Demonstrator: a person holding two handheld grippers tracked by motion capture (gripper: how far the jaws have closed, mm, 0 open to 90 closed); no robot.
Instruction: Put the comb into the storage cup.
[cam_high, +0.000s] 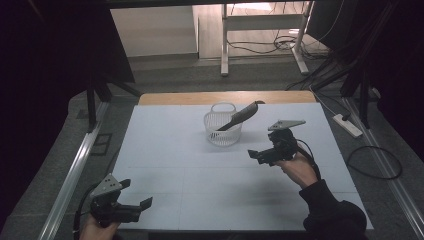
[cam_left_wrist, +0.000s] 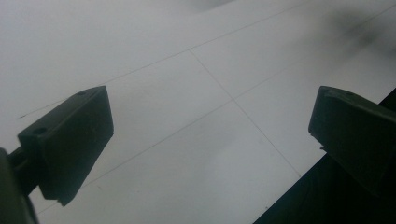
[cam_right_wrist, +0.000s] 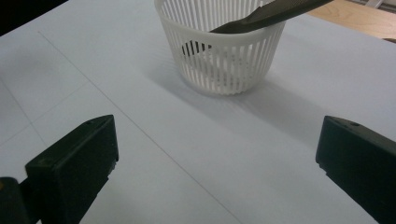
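Our right gripper hangs agape and empty near the basket, where the dark tool leans over the rim. Left gripper waits wide, near edge. Looks like placing's done; next we'd back away cleanly.

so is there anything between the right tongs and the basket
No. In the right gripper view the stretch of white table from the open right tongs to the basket is bare; the high view agrees.
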